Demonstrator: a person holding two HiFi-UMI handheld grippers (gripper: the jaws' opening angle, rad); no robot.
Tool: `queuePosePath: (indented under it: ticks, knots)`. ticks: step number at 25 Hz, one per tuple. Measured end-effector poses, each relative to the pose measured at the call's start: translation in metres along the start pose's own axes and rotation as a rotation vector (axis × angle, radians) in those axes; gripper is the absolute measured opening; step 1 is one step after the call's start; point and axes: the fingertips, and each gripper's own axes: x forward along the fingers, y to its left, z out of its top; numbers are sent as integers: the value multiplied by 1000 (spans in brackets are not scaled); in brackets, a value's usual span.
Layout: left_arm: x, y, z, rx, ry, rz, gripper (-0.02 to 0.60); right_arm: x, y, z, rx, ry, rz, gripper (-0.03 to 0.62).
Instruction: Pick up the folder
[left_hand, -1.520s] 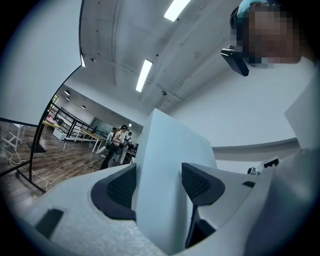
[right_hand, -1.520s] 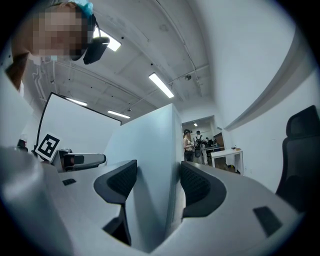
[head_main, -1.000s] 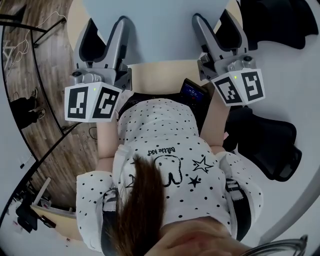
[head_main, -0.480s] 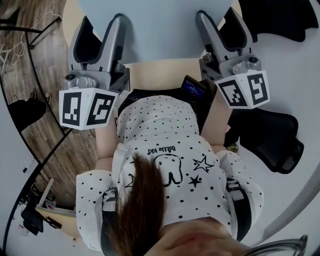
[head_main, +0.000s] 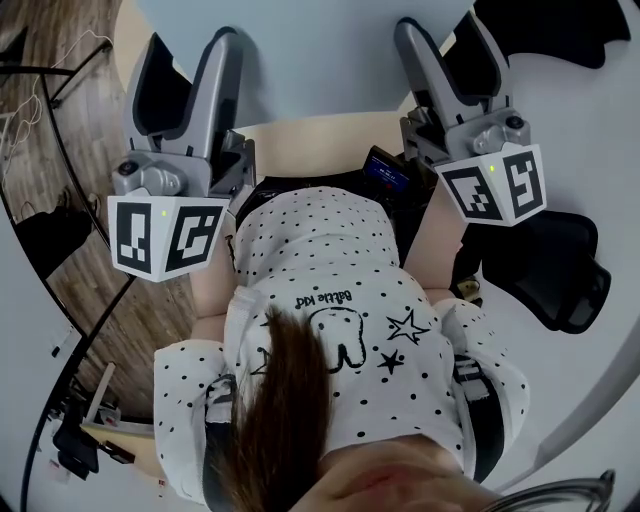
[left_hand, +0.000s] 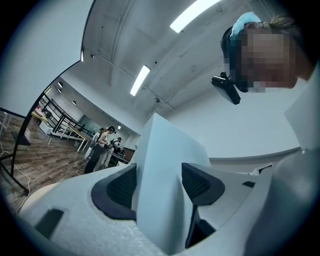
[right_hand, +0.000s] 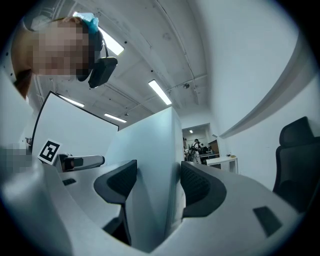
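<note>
A pale blue folder (head_main: 320, 60) fills the top of the head view, held up in front of the person. My left gripper (head_main: 188, 45) is shut on its left part, my right gripper (head_main: 445, 30) on its right part. In the left gripper view the folder (left_hand: 165, 150) stands edge-on, pinched between both dark pads of the left gripper (left_hand: 160, 182). The right gripper view shows the folder (right_hand: 150, 145) clamped the same way by the right gripper (right_hand: 157, 182), with the left gripper's marker cube (right_hand: 48, 151) beyond the sheet.
A light wooden table edge (head_main: 320, 145) lies under the folder, with a small black device (head_main: 385, 172) near the person's body. A black office chair (head_main: 550, 270) stands at the right. Wood floor (head_main: 60, 120) and cables are at the left. People stand far off (left_hand: 100, 147).
Both grippers have risen toward the head camera with the folder still clamped; the left marker cube has drifted left and down in the view, the right one to the right.
</note>
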Motion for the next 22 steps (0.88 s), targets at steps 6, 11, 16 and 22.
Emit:
queuePosePath:
  ticks: [6,11,16,22]
  knots:
    - [1,-1,3,3,-11,-14,281,-2,0,3,-5,-11,-6,265]
    - [2,-1,4,-5,-9,-21,281,-1,0,4,-6,-8,-13,265]
    - [2,-1,3,-8,-5,-25,281,-2,0,3,-6,-4,-18,265]
    - [4,-1,5,-10,-2,-40,281,-2,0,5,-4,-1,-30,265]
